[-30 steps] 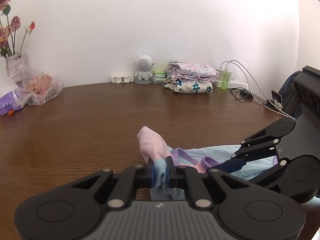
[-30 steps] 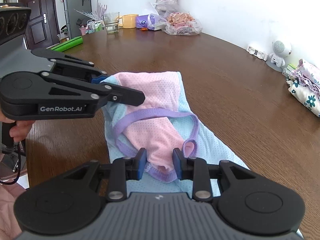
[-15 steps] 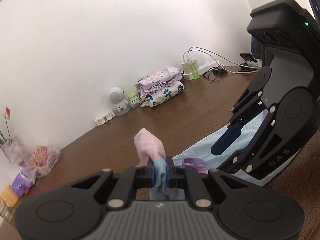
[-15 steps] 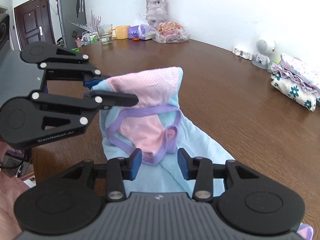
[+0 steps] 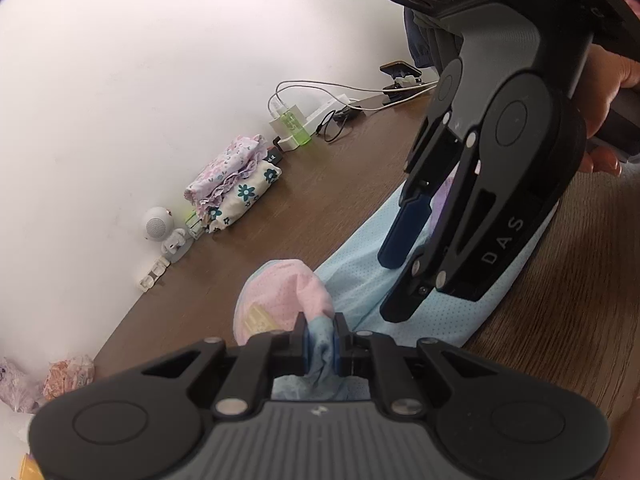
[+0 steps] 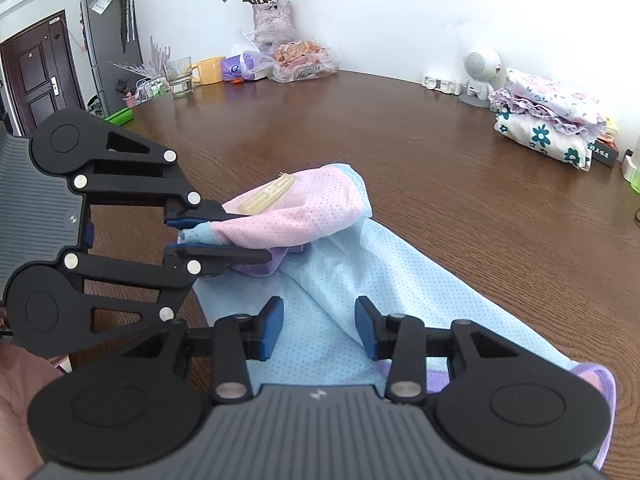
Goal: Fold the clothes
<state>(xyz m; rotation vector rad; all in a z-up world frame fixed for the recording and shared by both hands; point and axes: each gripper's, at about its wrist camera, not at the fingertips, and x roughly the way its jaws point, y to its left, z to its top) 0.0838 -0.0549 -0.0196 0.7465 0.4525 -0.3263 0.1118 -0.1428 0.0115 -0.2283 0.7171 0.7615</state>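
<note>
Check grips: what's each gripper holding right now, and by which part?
Left gripper is shut on the pink-and-blue garment, pinching a bunched blue edge beside its pink panel. Right gripper is open above the fabric, holding nothing.

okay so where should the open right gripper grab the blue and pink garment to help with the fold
Probably the raised crease of the garment just ahead of the right gripper, coming straight forward and down. That ridge stands up off the table, so the pads can straddle it.
</note>
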